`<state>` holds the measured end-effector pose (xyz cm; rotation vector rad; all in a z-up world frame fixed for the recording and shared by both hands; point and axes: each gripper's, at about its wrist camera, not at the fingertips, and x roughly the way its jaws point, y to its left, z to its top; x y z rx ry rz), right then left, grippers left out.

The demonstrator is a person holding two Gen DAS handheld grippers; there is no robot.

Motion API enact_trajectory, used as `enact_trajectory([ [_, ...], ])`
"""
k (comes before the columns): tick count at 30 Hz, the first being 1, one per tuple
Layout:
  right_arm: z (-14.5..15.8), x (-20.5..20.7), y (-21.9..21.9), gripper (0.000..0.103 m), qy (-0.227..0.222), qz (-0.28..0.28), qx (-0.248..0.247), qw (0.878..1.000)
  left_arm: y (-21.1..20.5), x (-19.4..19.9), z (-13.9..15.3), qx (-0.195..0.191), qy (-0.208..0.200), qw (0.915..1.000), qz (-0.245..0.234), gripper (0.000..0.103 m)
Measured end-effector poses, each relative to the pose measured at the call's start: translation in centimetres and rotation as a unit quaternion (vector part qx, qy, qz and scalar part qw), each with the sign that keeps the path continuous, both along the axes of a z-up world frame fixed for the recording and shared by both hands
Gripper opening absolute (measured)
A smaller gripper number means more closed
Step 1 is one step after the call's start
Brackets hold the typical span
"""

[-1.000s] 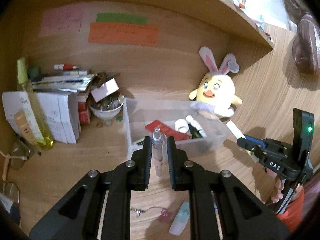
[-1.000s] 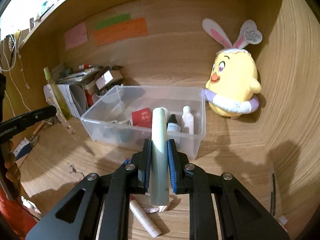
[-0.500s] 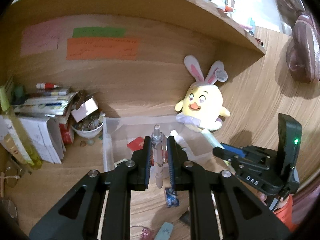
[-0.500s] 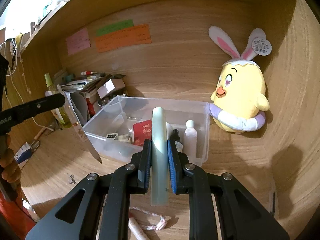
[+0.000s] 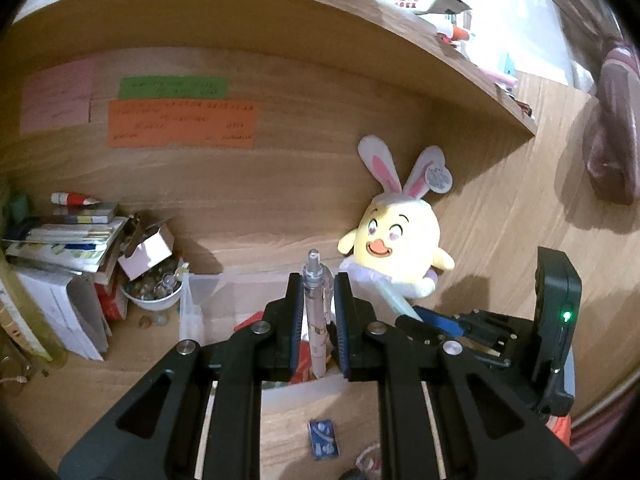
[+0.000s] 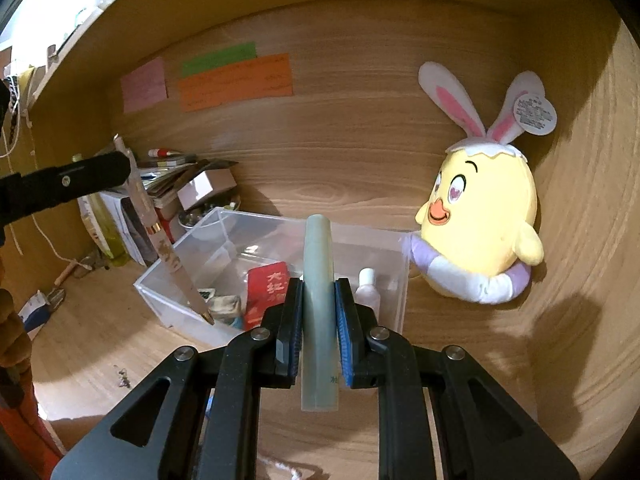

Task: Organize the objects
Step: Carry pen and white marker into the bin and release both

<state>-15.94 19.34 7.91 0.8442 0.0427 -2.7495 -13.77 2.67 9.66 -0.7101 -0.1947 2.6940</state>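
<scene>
My left gripper is shut on a pale pink pen, held upright over the clear plastic bin. From the right wrist view the same pen hangs with its tip above the bin's left part. My right gripper is shut on a pale green tube, held just in front of the bin's near wall. The bin holds a red packet, a small clear bottle and other small items. The right gripper also shows at the right of the left wrist view.
A yellow bunny-eared plush leans in the right corner beside the bin. A stack of books and papers, a white bowl of trinkets and a small box stand left. A blue packet lies on the desk. A shelf overhangs.
Both grippers have moved forward and up toward the bin. The pen now hangs over the bin's left part, and the tube is closer to its near wall.
</scene>
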Motion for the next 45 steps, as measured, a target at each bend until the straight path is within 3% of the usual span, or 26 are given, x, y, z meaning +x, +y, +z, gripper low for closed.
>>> enact_trajectory([
  [5, -0.5, -1.7, 0.0, 0.014, -0.009, -0.002, 0.012, 1.000, 0.5, -2.2, -1.1, 0.013, -0.017, 0.9998, -0.006, 0.014],
  [15, -3.5, -4.7, -0.8, 0.014, -0.052, 0.001, 0.031, 0.998, 0.3, -6.4, -5.8, 0.029, -0.096, 0.9948, -0.014, 0.014],
  [28, -5.8, -6.9, -1.5, 0.014, -0.084, 0.007, 0.047, 0.995, -1.2, -8.4, -9.5, 0.008, -0.154, 0.9880, 0.006, 0.014],
  [38, -5.3, -6.5, -1.5, 0.014, -0.078, 0.003, 0.055, 0.995, -0.2, -6.7, -8.9, -0.037, -0.140, 0.9895, -0.008, 0.015],
  [42, -4.4, -5.8, -1.7, 0.015, -0.067, 0.003, 0.059, 0.996, -0.1, -5.8, -8.5, -0.052, -0.128, 0.9904, -0.004, 0.030],
  [45, -3.7, -4.9, -1.9, 0.018, -0.056, 0.007, 0.062, 0.996, -0.1, -4.7, -8.1, -0.062, -0.117, 0.9912, 0.002, 0.035],
])
